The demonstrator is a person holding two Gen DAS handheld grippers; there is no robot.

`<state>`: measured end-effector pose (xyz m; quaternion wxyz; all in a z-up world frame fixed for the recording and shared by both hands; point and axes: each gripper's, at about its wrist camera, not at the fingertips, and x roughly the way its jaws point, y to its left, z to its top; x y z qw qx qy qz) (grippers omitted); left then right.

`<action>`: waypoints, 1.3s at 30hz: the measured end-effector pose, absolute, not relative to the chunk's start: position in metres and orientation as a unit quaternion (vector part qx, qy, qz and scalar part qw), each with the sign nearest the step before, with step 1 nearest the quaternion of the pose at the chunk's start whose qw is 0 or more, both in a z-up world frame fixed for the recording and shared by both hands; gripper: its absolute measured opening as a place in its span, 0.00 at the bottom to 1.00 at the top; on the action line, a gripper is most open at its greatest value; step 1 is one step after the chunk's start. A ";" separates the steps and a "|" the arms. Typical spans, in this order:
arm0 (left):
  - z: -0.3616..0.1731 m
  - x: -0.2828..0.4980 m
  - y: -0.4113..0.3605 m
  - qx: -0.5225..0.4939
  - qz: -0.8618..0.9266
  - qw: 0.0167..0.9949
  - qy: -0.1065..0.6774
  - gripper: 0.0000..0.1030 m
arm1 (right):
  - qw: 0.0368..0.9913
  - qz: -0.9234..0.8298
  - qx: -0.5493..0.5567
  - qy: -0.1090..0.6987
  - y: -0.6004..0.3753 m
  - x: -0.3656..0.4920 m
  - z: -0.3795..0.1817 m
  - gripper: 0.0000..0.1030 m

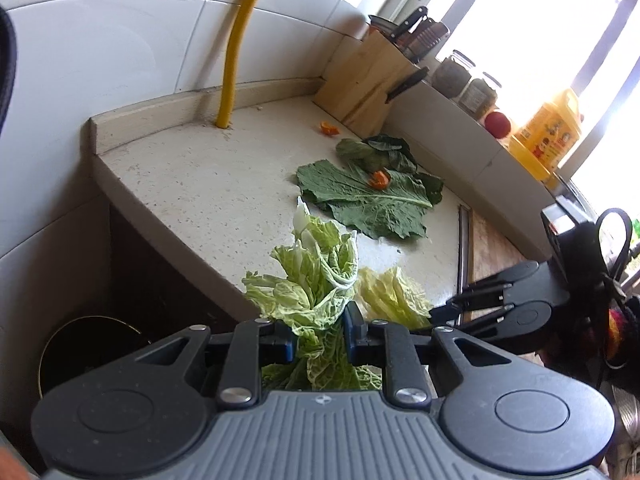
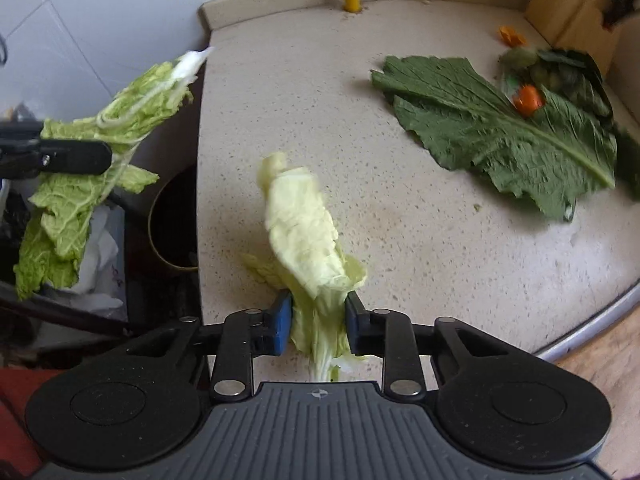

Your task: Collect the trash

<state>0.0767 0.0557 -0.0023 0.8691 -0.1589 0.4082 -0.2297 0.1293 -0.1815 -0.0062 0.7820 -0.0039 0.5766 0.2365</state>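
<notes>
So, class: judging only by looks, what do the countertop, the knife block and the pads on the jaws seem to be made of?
Countertop: probably stone or composite, pale beige with fine dark speckles, matte.
Knife block: wood, light, unpainted, faint grain.
Pads: seemingly blue rubber or soft plastic, dull surface; the material stays uncertain.

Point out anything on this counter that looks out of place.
Scraps litter the counter: a dark green leaf lies flat with an orange peel piece on it, and another peel bit sits near the knife block.
</notes>
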 end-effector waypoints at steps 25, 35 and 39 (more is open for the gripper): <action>0.001 0.090 0.062 -0.177 -0.226 0.872 0.397 0.20 | 0.812 0.212 0.074 0.539 -0.205 0.123 0.005 0.11; -0.026 0.081 0.072 -0.178 -0.202 0.858 0.438 0.22 | 0.809 0.215 0.071 0.542 -0.201 0.117 -0.006 0.11; -0.042 0.071 0.085 -0.185 -0.177 0.847 0.465 0.23 | 0.805 0.235 0.059 0.542 -0.194 0.119 -0.003 0.32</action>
